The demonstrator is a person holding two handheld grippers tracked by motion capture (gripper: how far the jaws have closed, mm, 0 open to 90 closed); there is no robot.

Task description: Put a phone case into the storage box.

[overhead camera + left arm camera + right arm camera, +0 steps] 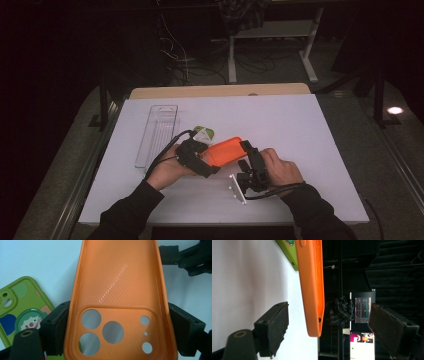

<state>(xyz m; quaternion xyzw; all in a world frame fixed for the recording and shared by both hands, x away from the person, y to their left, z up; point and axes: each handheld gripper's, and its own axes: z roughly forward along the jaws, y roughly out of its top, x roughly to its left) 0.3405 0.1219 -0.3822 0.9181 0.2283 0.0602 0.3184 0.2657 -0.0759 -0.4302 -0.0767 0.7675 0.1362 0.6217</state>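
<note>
An orange phone case (226, 151) is held above the white table, inner side up with its camera holes toward me in the left gripper view (117, 277). My left gripper (202, 159) is shut on its camera end, the pads (57, 327) pressing both long edges. The case's other end (310, 290) hangs edge-on between the jaws of my right gripper (248, 156), which stands open: one pad (279, 325) sits beside the case with a small gap, the other pad (387, 327) is far off. A green cartoon phone case (205, 133) lies on the table behind the left gripper (20, 307).
A clear plastic tray (157, 135) lies lengthwise at the left of the white table top (280, 120). Beyond the far wooden edge (220, 91) are table legs and cables on a dark floor.
</note>
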